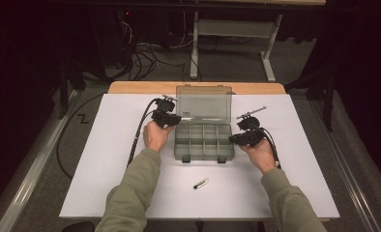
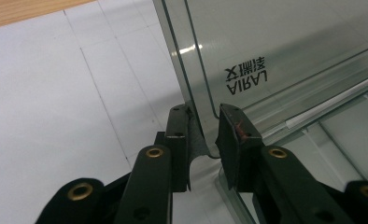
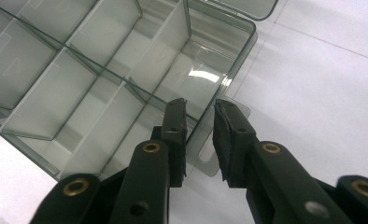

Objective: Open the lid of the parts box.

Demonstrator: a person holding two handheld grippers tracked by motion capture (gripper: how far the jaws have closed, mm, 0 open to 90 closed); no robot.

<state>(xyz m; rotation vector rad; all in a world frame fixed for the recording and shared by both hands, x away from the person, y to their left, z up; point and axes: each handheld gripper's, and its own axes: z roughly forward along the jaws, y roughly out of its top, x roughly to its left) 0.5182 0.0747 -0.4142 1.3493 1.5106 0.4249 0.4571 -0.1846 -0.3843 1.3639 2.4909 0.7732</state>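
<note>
The clear compartment box [image 1: 204,140] sits mid-table, lid [image 1: 204,101] upright; left gripper [image 2: 204,133] straddles the lid's edge, jaws narrow, not visibly pinching; right gripper [image 3: 200,135] likewise straddles the box's side wall; likely next: swing the lid closed, bracing the base.

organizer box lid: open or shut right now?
Open. The lid stands nearly upright behind the organizer box, whose empty compartments are exposed. The left gripper straddles the lid's edge near the hinge.

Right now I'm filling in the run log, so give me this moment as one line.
box: open, empty | left gripper: astride lid edge | right gripper: astride box wall | pen: lying near table front
</note>
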